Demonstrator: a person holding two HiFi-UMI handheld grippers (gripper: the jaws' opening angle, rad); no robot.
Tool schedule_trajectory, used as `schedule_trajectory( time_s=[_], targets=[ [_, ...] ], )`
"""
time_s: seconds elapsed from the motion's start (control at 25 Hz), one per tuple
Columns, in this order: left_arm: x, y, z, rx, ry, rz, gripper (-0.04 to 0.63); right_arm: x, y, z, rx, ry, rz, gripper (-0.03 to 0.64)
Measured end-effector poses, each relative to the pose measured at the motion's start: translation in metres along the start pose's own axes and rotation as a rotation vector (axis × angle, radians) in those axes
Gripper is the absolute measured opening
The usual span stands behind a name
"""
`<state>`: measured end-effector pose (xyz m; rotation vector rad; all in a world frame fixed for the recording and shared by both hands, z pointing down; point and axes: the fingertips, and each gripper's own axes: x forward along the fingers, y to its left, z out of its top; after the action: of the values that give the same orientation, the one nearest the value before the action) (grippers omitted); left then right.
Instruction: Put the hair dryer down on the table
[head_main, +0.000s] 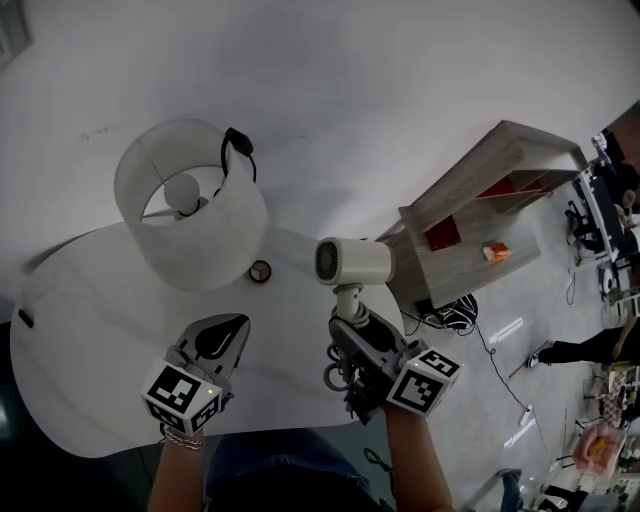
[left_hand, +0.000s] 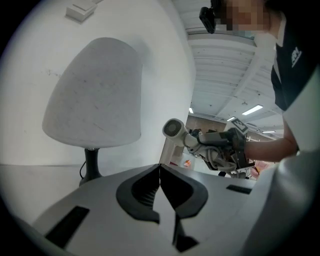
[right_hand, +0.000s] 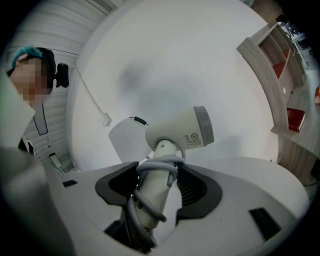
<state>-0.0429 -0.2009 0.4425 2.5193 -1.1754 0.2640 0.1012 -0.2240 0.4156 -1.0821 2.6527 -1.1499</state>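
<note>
Jaws of the right gripper (right_hand: 157, 187) are clamped on the handle of the hair dryer (right_hand: 175, 132), with its grey cord (right_hand: 156, 169) looped round the handle between them. The jaws of the left gripper (left_hand: 161, 192) are pressed together with nothing between them.

The white, rounded surface (head_main: 90, 330) fills the lower left of the head view, set against a white wall. A white table lamp (head_main: 190, 205) stands on its far side, the bulb (head_main: 182, 190) showing through the open top of the shade. To the right of the surface, on the floor, is a pale wooden shelf unit (head_main: 480, 215) with a red book (head_main: 443, 234) in one compartment.

The hair dryer (head_main: 355, 262) is held in the air over the right part of the surface, near the edge beside the shelf unit. Its handle points down into the right gripper (head_main: 350, 325), and its grilled end faces the lamp. The left gripper (head_main: 222, 340) hovers over the near part of the surface, apart from the dryer. A small dark ring (head_main: 260, 271) lies on the surface between the lamp base and the dryer.
</note>
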Motion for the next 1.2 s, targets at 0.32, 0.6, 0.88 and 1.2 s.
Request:
schedule_trajectory(
  time_s=[0.32, 0.6, 0.88, 1.2],
  targets=[
    [0.013, 0.006, -0.029, -0.006, 0.04, -0.057, 0.017, 0.016, -0.019, -0.032, 0.009, 0.046, -0.059, 0.259],
    [0.022, 0.011, -0.044, -0.02, 0.055, -0.072, 0.017, 0.022, -0.045, -0.053, 0.028, 0.078, -0.124, 0.259],
    [0.028, 0.019, -0.057, -0.039, 0.069, -0.074, 0.017, 0.029, -0.061, -0.068, 0.03, 0.105, -0.179, 0.259],
    [0.038, 0.029, -0.068, -0.055, 0.085, -0.06, 0.017, 0.039, -0.082, -0.08, 0.021, 0.143, -0.222, 0.259]
  ],
)
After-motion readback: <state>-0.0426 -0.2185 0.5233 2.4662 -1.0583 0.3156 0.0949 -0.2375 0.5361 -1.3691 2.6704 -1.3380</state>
